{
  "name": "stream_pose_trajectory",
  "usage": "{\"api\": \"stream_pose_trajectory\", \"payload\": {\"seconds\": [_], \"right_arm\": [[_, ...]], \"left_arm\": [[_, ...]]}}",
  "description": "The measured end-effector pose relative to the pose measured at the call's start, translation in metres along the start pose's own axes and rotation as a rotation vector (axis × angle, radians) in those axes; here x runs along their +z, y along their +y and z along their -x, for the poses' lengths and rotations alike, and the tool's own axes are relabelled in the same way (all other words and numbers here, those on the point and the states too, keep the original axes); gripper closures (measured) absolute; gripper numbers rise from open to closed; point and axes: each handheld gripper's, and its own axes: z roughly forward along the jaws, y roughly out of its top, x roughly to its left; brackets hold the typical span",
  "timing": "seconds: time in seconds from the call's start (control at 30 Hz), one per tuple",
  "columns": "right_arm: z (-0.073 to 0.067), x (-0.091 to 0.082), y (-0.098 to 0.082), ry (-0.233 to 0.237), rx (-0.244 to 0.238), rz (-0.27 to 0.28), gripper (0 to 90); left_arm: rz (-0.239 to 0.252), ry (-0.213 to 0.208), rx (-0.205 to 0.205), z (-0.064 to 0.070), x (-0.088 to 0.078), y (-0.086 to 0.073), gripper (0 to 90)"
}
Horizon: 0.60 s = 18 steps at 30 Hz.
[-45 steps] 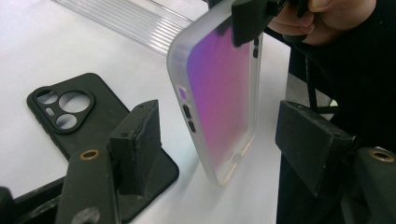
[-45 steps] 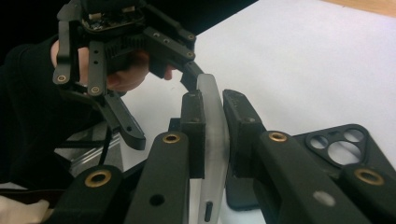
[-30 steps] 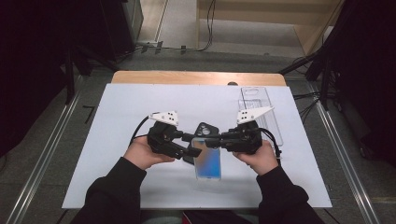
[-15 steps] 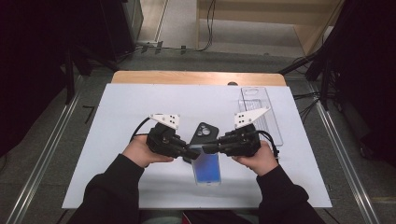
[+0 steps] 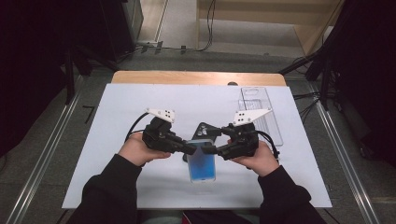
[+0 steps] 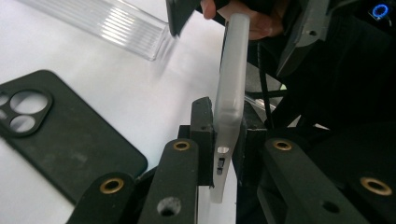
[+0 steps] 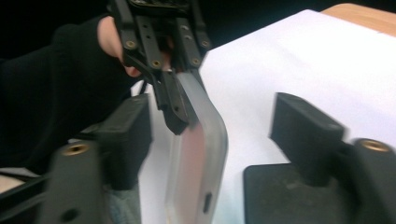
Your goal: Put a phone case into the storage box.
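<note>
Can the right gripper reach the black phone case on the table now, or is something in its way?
Probably yes. The right gripper has just been opening, with jaws apart around the frosted case, which the left gripper clamps. The black case lies uncovered just beside it, but it must back off first.

phone (image 5: 201,161) btwn tongs, case (image 5: 204,130) behind, tray (image 5: 259,113) right

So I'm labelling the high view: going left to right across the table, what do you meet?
Left gripper → translucent blue phone case held in it → right gripper → clear plastic tray.
</note>
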Motion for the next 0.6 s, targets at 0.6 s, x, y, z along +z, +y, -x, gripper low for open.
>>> {"api": "stream_pose_trajectory", "payload": {"seconds": [0.6], "right_arm": [[0.005, 0.006, -0.013, -0.201, 0.121, 0.008, 0.0]], "left_arm": [[0.126, 0.315, -0.240, -0.001, -0.019, 0.005, 81.1]]}}
